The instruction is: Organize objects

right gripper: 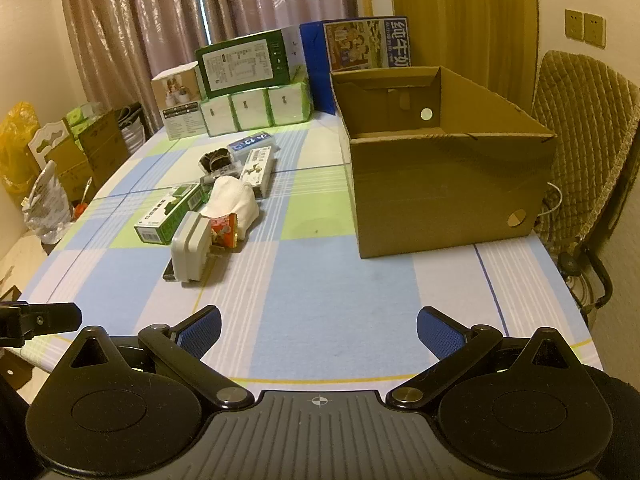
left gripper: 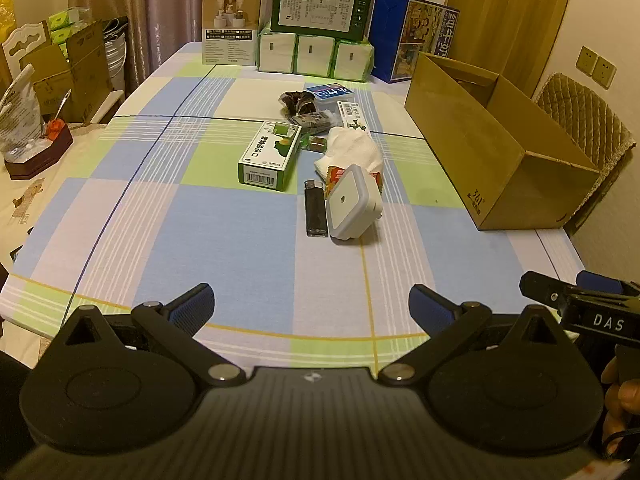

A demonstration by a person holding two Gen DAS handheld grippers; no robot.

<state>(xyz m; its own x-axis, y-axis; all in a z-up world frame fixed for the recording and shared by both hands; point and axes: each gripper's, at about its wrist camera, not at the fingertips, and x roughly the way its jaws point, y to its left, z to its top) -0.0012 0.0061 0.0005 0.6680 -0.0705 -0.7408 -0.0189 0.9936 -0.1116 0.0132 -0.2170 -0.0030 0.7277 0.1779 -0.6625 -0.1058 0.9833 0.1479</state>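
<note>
Small items lie in a cluster mid-table: a green medicine box [left gripper: 270, 155] [right gripper: 170, 214], a black lighter [left gripper: 315, 208], a white square adapter [left gripper: 352, 201] [right gripper: 191, 249], a white cloth [left gripper: 352, 151] [right gripper: 236, 200], a red snack packet [right gripper: 224, 232], a dark scrunchie [left gripper: 298, 102] [right gripper: 216, 159] and two small flat packs [left gripper: 352, 114] [right gripper: 258, 166]. An open cardboard box [left gripper: 496, 148] [right gripper: 444, 168] stands at the right, with nothing visible inside it. My left gripper [left gripper: 311, 308] is open, low over the near table edge. My right gripper [right gripper: 319, 330] is open too, beside it; its body [left gripper: 580, 312] shows at the left wrist view's right edge.
Stacked boxes and tissue packs [left gripper: 314, 54] [right gripper: 256, 110] with a blue carton [left gripper: 412, 40] [right gripper: 360, 46] line the table's far end. A padded chair [right gripper: 580, 128] stands right of the table. Cartons and bags [left gripper: 60, 76] crowd the floor and side table on the left.
</note>
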